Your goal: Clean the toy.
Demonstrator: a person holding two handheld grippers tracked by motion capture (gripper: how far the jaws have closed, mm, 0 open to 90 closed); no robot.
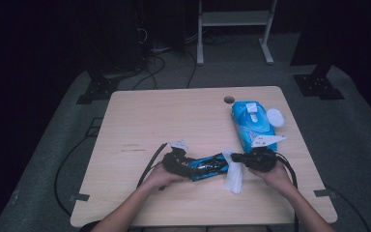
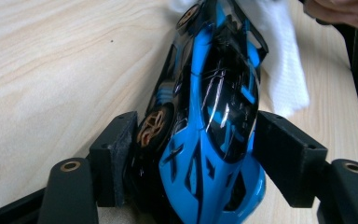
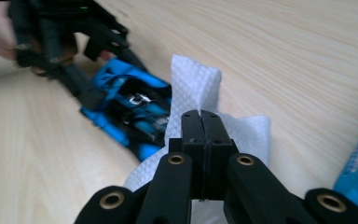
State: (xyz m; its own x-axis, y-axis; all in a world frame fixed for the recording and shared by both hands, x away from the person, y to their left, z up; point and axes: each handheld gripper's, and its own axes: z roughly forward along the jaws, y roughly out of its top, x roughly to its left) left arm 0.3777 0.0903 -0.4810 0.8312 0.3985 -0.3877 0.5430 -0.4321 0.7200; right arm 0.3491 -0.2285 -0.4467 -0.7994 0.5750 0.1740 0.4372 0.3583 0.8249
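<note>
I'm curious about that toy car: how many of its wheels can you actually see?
2. On the blue toy car, one gold-spoked wheel sits beside the left gripper's jaw; the other wheel is at the far end near the white wipe. The remaining wheels are hidden on the other side.

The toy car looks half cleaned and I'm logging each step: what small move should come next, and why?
Probably draw the white wipe across the blue toy car. The left gripper clamps the car's sides, tilted on the table, and the right gripper pinches the wipe shut right beside the car's end, so a short stroke would reach the bodywork.
</note>
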